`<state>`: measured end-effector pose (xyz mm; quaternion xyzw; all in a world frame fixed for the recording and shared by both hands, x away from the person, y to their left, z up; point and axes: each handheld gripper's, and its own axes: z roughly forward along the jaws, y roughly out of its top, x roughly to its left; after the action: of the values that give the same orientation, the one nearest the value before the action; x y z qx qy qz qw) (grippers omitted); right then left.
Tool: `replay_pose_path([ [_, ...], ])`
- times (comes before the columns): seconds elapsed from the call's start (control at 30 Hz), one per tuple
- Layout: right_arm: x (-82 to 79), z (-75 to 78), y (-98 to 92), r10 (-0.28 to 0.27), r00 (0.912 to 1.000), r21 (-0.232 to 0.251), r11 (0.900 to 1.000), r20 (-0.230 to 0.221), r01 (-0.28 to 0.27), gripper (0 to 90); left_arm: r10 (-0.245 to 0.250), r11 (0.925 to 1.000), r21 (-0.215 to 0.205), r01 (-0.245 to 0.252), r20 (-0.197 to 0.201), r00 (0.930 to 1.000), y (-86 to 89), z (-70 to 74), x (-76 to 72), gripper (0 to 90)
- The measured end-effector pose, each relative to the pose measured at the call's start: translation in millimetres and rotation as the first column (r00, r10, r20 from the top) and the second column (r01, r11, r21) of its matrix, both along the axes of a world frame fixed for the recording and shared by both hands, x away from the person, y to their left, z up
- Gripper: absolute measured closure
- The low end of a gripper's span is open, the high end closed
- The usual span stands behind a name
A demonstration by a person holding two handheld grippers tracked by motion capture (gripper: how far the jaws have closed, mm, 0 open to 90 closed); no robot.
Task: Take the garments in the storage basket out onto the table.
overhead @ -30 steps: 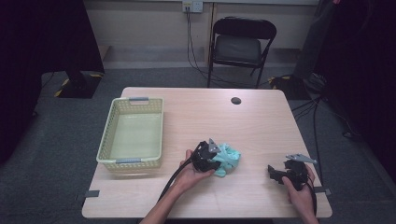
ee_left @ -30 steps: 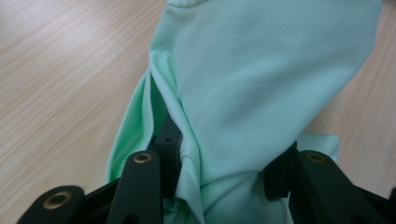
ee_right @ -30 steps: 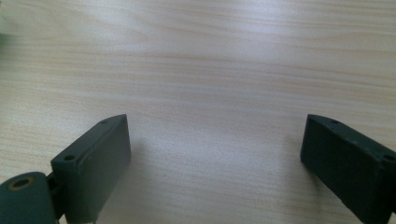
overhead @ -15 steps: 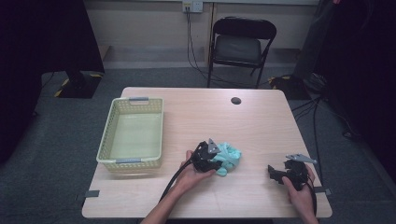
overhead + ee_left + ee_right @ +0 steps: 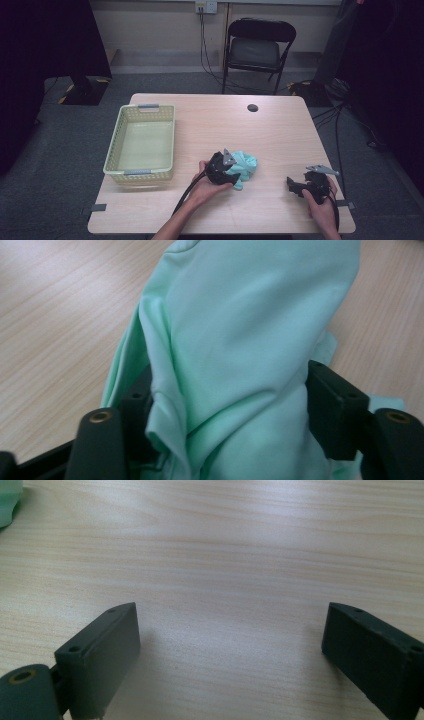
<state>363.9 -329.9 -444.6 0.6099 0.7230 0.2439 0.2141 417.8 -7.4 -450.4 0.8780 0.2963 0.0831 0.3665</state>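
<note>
A crumpled mint-green cloth point(image 5: 246, 166) lies on the wooden table point(image 5: 280, 135) near its front middle. My left gripper point(image 5: 233, 171) lies low against the cloth's left side, held by a hand. In the left gripper view the cloth point(image 5: 250, 340) bulges up between the two black fingers point(image 5: 335, 410); the jaws have just been opening and stand wide, with the fabric loose between them. My right gripper point(image 5: 293, 184) rests at the front right of the table. Its jaws point(image 5: 230, 650) are open over bare wood, with a corner of the cloth point(image 5: 7, 505) far off.
A pale yellow-green plastic basket point(image 5: 119, 137) with nothing in it stands on the table's left side. A small black disc point(image 5: 252, 107) lies near the far edge. A black folding chair point(image 5: 259, 50) stands behind the table, and cables run along the floor at the right.
</note>
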Motion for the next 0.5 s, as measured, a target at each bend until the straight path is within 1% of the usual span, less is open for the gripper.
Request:
replay_pose_path([
  [0.03,0.0,0.0,0.0,0.000,1.0000,0.000,1.000,0.000,0.000,7.4,0.000,1.0000,0.005,0.000,0.002,1.0000,-0.2,0.2,-0.1,31.5],
  [0.13,0.0,0.0,0.0,0.000,1.0000,0.000,1.000,0.000,0.000,7.5,-0.011,0.9997,0.020,0.011,0.010,0.9999,-0.7,1.4,-0.7,29.9],
  [0.17,0.0,0.0,0.0,0.000,1.0000,0.000,1.000,0.000,0.000,7.4,-0.004,0.9999,0.014,0.004,0.013,0.9999,-1.5,1.6,-1.6,29.2],
  [0.23,0.0,0.0,0.0,0.000,1.0000,0.000,1.000,0.000,0.000,7.4,0.000,0.9997,0.023,0.000,0.013,0.9999,-1.8,3.2,-2.0,26.5],
  [0.3,0.0,0.0,0.0,0.000,1.0000,0.000,1.000,0.000,0.000,7.5,0.003,0.9997,0.023,-0.004,0.024,0.9997,-1.6,5.9,-2.7,25.7],
  [0.5,0.0,0.0,0.0,0.000,1.0000,0.000,1.000,0.000,0.000,7.4,0.013,0.9999,0.000,-0.013,0.037,0.9992,-3.2,12.3,-4.6,21.1],
])
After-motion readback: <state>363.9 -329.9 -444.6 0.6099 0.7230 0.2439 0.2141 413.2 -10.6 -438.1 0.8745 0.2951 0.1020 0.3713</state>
